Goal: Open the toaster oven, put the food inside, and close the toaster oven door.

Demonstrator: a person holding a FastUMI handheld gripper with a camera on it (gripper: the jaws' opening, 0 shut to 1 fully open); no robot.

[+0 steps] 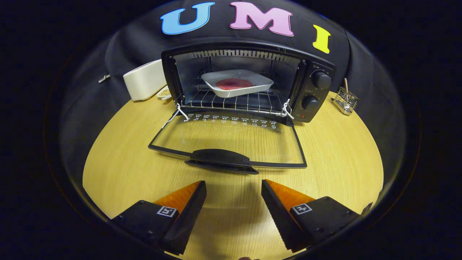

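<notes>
Tongs (234, 187) wide open, holding nothing. Dish (237, 82) sits crooked on the rack (231, 103), so swinging the door (231, 142) up carelessly might jolt it.

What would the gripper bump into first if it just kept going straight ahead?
Probably the black handle on the toaster oven's open glass door, which lies folded down just beyond the open, empty gripper. Depth is hard to judge; if it travels above the door, it would reach the white dish on the rack next.
</notes>
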